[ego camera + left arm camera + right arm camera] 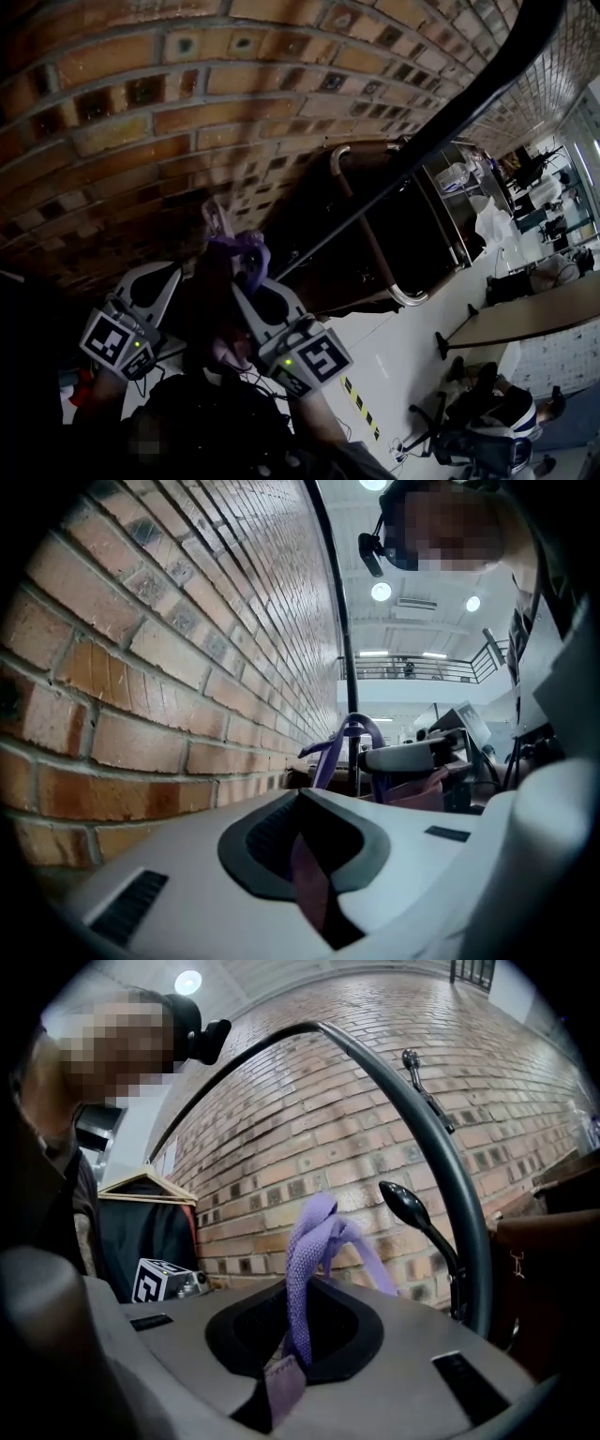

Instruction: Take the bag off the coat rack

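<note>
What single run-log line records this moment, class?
left tongs: shut on mauve strip | right tongs: shut on purple strap | coat rack hook: beside strap

The left gripper [309, 860] and right gripper [286, 1340] share pale grey shells, dark recesses round the jaws, black-and-white marker cubes [117, 339] with green lights, and thin cables.

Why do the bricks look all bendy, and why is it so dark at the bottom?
Head view: the wide lens bows the brick wall, and the bottom is dim while the floor at right is bright. Left gripper view: the ceiling lamp glares white. Right gripper view: the purple strap is sharp, the corners go black.
</note>
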A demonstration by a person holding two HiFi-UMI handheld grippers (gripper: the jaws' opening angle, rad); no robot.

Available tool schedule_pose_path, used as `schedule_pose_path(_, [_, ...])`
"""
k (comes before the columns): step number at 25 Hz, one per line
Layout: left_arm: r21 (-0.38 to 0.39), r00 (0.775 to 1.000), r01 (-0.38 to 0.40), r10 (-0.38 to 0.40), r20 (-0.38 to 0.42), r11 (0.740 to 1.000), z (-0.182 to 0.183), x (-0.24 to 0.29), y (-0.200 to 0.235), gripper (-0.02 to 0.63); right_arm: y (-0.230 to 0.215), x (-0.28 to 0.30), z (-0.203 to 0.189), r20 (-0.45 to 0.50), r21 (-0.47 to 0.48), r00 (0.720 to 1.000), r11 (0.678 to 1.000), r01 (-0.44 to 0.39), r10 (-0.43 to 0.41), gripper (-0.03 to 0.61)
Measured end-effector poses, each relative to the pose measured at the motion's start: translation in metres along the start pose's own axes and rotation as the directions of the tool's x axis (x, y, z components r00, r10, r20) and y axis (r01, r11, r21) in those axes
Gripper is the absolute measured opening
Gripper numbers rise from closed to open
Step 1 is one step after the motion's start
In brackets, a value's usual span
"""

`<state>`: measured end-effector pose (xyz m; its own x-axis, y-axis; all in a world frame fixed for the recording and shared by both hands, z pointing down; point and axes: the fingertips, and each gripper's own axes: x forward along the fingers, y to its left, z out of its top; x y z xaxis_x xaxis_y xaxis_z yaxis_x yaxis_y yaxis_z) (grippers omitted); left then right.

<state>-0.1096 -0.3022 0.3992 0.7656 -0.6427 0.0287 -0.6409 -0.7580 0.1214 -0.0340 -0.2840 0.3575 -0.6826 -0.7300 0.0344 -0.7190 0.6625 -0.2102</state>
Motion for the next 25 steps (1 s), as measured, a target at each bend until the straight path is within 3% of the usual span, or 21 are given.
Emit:
schedule_pose_path(13, [0.037,1.0,0.007,-0.007,0.0,0.999,0.003,-0.02,-0.05,0.018,0.024,-0.062,-0.014,0.019,0.027,1.0,1.0,0.014,-0.015,0.054])
schedule_pose_path(25, [0.041,0.997,-0.078,0.077,0.026,0.996,-0.003,-0.071,-0.159,0.018,0.051,-0.186,-0.013,-0.002,-0.025,1.0,1.0,0.01,-0.01,0.054])
